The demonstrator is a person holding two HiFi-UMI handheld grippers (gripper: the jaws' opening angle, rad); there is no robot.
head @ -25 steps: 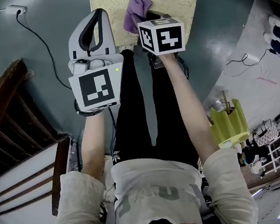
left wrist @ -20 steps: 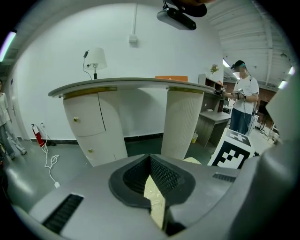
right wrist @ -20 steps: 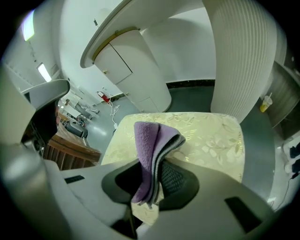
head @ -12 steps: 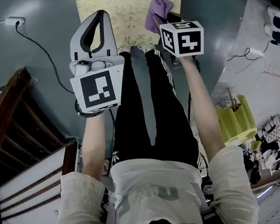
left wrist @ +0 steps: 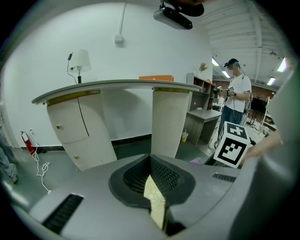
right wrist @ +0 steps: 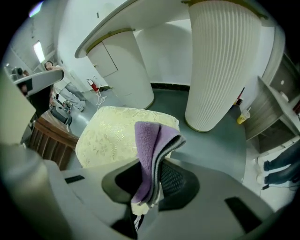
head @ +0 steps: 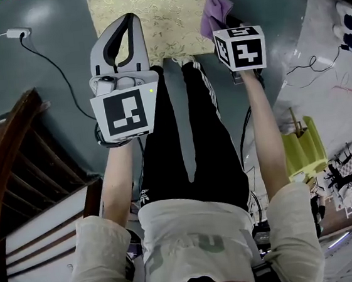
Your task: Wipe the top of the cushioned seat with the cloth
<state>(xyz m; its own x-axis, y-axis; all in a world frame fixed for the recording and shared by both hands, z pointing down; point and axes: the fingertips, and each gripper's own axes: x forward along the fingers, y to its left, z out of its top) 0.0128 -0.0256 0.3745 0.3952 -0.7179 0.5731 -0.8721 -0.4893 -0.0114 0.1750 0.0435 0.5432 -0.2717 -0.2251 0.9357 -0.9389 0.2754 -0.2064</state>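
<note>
The cushioned seat is pale yellow with a leaf pattern and lies at the top of the head view. The purple cloth hangs folded over the seat's right edge, and my right gripper is shut on it under its marker cube. In the right gripper view the cloth stands up out of the right gripper, with the seat behind it. My left gripper hovers over the seat's near left part, shut and holding nothing. A sliver of seat shows below the left gripper.
A dark wooden frame stands at the left. A cable and power strip lie on the grey floor. A white ribbed column rises just beyond the seat. A yellow-green object sits at the right. A person stands far off.
My right gripper has carried the cloth rightward across the seat, from left of its middle to its right edge. The left gripper has stayed over the seat's near left.
</note>
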